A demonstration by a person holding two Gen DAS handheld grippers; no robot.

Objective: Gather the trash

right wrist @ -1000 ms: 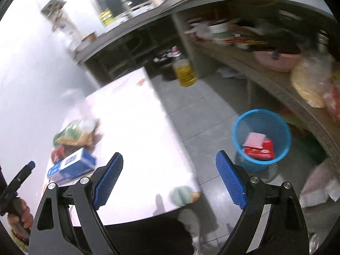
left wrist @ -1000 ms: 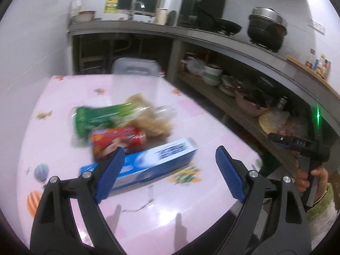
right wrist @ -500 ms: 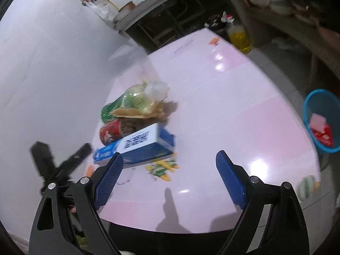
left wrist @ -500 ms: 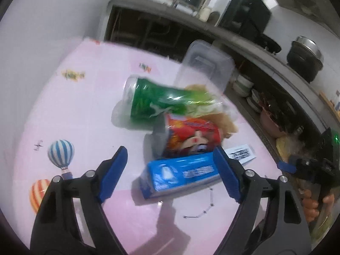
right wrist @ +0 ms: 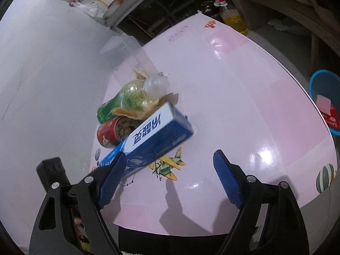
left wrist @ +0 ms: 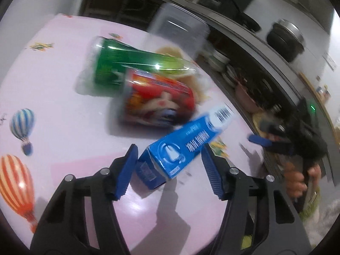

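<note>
Left wrist view — blue box (left wrist: 182, 148) between closing left hand-held gripper (left wrist: 169, 171) pads.

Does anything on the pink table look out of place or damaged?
Yes. A green plastic bottle, a red can and a blue and white carton box lie on their sides in a heap on the pink table, over crumpled brown paper. The box's near end looks dented.
</note>
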